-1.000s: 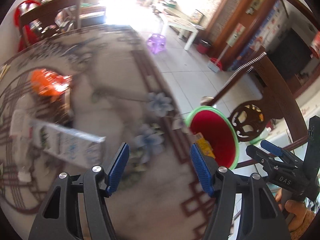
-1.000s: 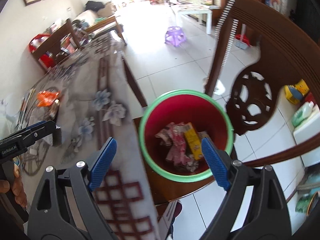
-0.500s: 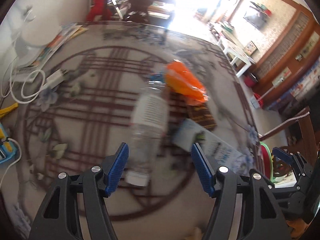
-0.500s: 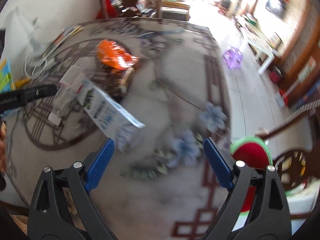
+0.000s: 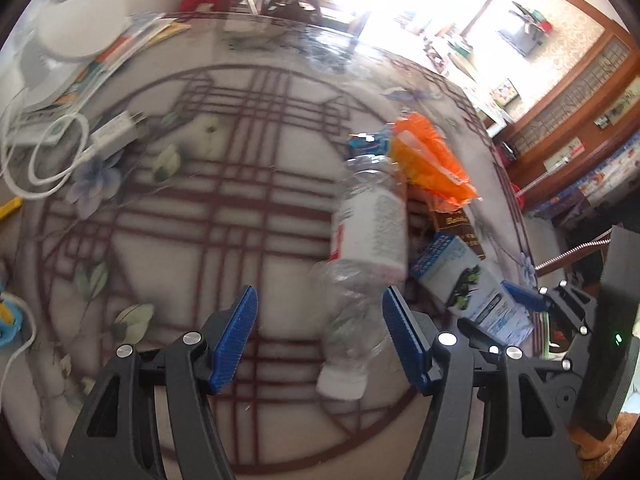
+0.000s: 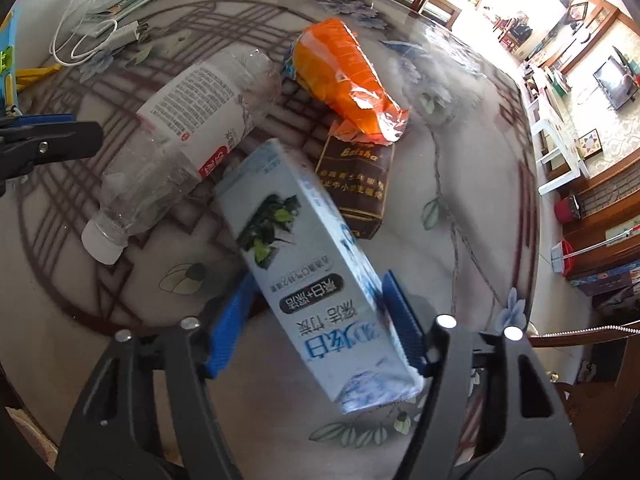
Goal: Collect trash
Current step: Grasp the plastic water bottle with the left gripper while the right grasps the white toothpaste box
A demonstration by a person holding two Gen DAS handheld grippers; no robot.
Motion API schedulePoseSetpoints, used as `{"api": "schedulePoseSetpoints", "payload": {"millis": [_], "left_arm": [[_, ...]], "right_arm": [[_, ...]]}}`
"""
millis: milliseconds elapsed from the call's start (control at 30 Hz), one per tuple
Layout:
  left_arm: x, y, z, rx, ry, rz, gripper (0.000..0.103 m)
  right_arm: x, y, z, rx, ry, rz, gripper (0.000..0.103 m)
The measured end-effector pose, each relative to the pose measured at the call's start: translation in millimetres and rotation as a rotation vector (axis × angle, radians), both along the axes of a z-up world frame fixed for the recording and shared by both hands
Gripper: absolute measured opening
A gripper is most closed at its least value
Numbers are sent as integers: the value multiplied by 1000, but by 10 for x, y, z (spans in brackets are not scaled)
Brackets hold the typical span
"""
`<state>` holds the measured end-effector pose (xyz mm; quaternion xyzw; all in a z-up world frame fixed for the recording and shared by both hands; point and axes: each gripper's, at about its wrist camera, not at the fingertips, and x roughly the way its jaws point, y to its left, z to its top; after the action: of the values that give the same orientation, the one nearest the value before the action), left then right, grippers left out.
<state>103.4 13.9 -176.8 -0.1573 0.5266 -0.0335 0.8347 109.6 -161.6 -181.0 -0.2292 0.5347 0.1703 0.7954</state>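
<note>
Left claw (image 5: 318, 334): fingers apart, nothing between the pads; hovers over the desk with the bottle's neck and cap between the blue pads, no contact visible.
Bottle (image 5: 370, 236): clear plastic, crushed, white label, white cap; lies on its side on the desk, cap end toward the cameras. In the right wrist view the bottle (image 6: 184, 128) lies left of the box and touches or nearly touches it.
Wrapper (image 6: 346, 82): orange foil, crumpled; lies beyond the bottle and box, its near end resting over the brown pack. Also visible in the left wrist view (image 5: 430, 164), just right of the bottle's base.
Brown pack (image 6: 356, 184): flat, dark brown with gold lettering; lies on the desk just right of the box's far end.
Box (image 6: 316, 276): long, light blue and white with printed leaves and text; lies diagonally, near end between the right claw's pads. In the left wrist view the box (image 5: 468, 284) lies right of the bottle.
Right claw (image 6: 316, 326): fingers apart, straddling the box's near end; the right pad is at the box's edge, the left pad stands clear of it. Contact cannot be confirmed.
Desk (image 6: 460, 152): round, patterned cloth with maroon lattice and flowers under a glossy cover.
Cable (image 5: 48, 156): white, looped, with a charger at the desk's far left.
</note>
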Motion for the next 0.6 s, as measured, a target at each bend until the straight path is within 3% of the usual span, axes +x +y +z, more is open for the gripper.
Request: {"api": "schedulePoseSetpoints", "payload": {"millis": [33, 67, 167, 300, 333, 433, 500, 533, 600], "left_arm": [[40, -30, 2, -6, -4, -11, 62], [78, -58, 2, -12, -6, -21, 62], [242, -176, -35, -17, -9, -53, 62], [420, -293, -122, -7, 10, -83, 62], [473, -315, -165, -5, 20, -89, 62], [588, -358, -305, 1, 63, -94, 62], [624, -365, -400, -4, 90, -87, 60], [606, -366, -383, -1, 71, -88, 52], [582, -388, -376, -3, 69, -105, 51]], "right_arm": [[-19, -30, 32, 23, 9, -13, 54], [-45, -64, 66, 49, 16, -27, 41], [-110, -200, 179, 127, 39, -78, 25], [-211, -305, 198, 164, 63, -124, 19], [-197, -317, 190, 167, 63, -138, 21], [-160, -379, 163, 191, 77, -181, 47], [-152, -390, 159, 195, 77, -187, 53], [-157, -371, 162, 186, 69, -184, 56], [-168, -355, 163, 163, 51, -176, 63]]}}
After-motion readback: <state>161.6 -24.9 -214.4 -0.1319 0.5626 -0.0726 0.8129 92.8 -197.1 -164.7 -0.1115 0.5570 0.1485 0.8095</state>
